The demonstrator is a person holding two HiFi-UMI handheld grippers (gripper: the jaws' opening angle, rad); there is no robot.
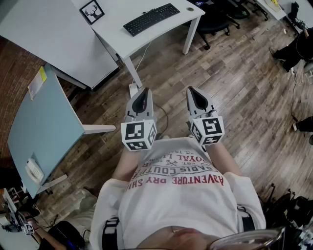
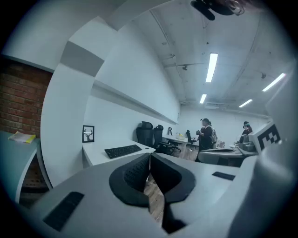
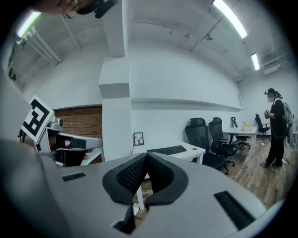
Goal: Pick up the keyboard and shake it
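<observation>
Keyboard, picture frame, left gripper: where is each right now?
Keyboard [image 1: 151,18]: head view, middle of its keys.
Picture frame [image 1: 92,11]: head view, centre of the print.
Left gripper [image 1: 143,91]: head view, tips of its shut jaws.

A: What is found between the left gripper [image 1: 141,93], the right gripper [image 1: 194,92] and the keyboard [image 1: 151,18]?

B: Open wooden floor [image 1: 230,83] is found, then the white desk [image 1: 161,36] edge and its leg [image 1: 131,73].

A: How is the keyboard bounded?

B: Bare desktop is left along its near side. A picture frame [image 1: 92,11] is set well apart at its left. The left flank is closed by a blue table [image 1: 44,117]; office chairs [image 1: 215,19] are parked beyond the desk's right end.
</observation>
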